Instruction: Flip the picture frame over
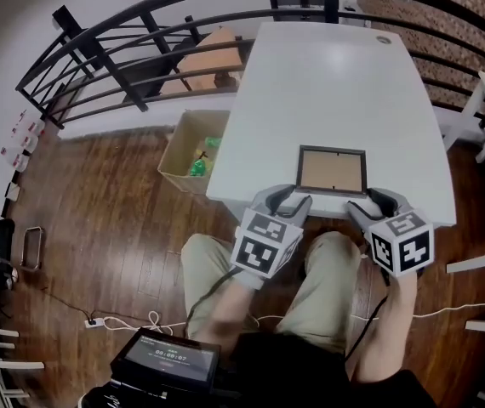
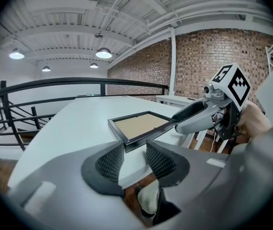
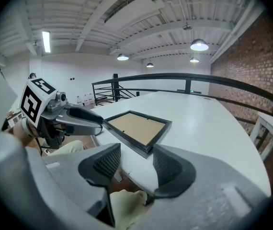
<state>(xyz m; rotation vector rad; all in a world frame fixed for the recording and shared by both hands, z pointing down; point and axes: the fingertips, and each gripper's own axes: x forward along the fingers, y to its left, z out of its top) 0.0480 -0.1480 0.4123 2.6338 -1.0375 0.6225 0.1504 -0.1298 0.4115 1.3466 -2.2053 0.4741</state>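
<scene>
notes, landmark = white table [image 1: 310,83].

- one picture frame [image 1: 333,171] lies flat on the table, close to its near edge, brown backing board facing up.
- left gripper [image 2: 134,147]: jaws apart, nothing pinched. it hangs at the table's near edge with the frame's near corner just ahead of the tips, and the pads are not pressing on it.
- right gripper [image 3: 136,150]: jaws wide apart and empty, also at the table's near edge, by the frame's other near corner.

progress, my read: nothing is mid-flip, since neither gripper has the frame. the backing is up, so the frame is either already turned or not yet begun, and i cannot tell which. if it is not begun, the whole job is left: grip an edge, lift, roll it over, set it back on the table.

count: one frame, one table, two grippers, and one cardboard box [image 1: 177,147] on the floor off the table's left side.
</scene>
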